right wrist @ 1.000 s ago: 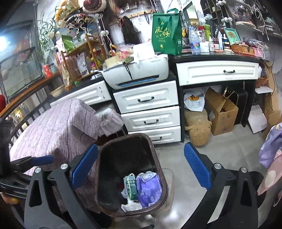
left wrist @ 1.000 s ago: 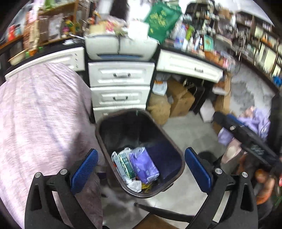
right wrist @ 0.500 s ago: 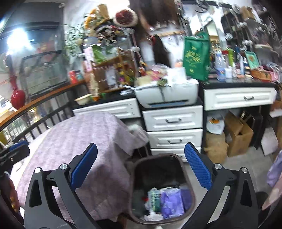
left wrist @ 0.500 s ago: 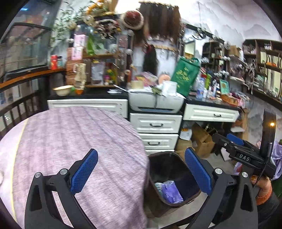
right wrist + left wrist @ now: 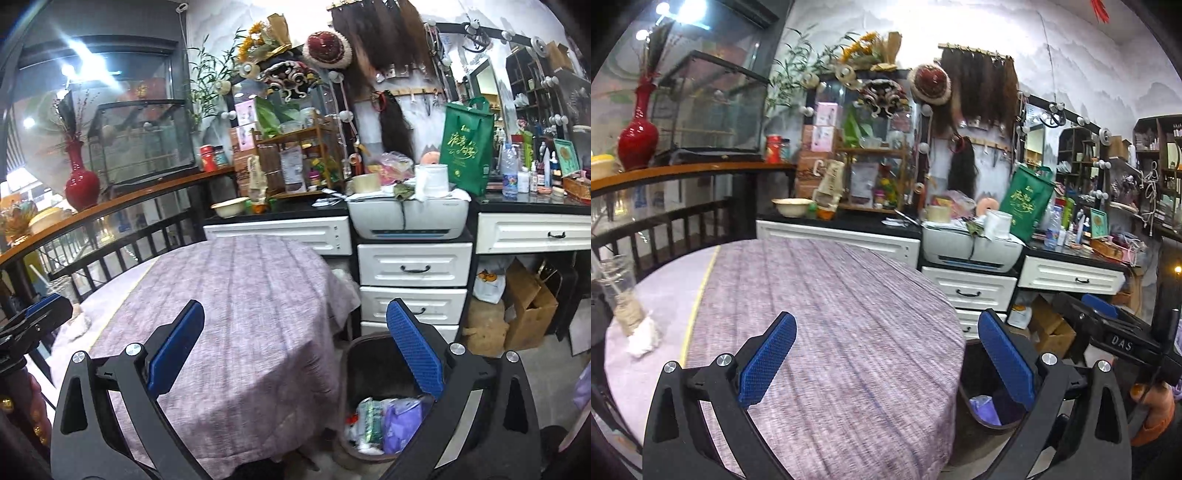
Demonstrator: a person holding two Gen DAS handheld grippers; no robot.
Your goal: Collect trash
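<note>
A dark trash bin (image 5: 373, 350) stands on the floor beside the round table (image 5: 240, 295), holding a purple packet (image 5: 400, 424), a green carton and white scraps. In the left wrist view only part of the bin (image 5: 979, 398) shows. On the table's far left a clear plastic cup (image 5: 617, 291) with a straw and brown dregs stands by a crumpled white tissue (image 5: 642, 338). My left gripper (image 5: 886, 362) hangs open and empty over the tablecloth. My right gripper (image 5: 295, 360) is open and empty too, above the table edge and bin.
White drawers (image 5: 413, 269) with a printer (image 5: 406, 218) on top stand behind the bin. Cardboard boxes (image 5: 528, 306) and bags sit under the desk at right. A dark railing (image 5: 665, 221) with a red vase (image 5: 637, 136) curves behind the table. The other gripper (image 5: 1115, 336) shows at right.
Both grippers have tilted up and away from the bin toward the table. The cup and tissue have come into the left wrist view. Both stay open and empty.
</note>
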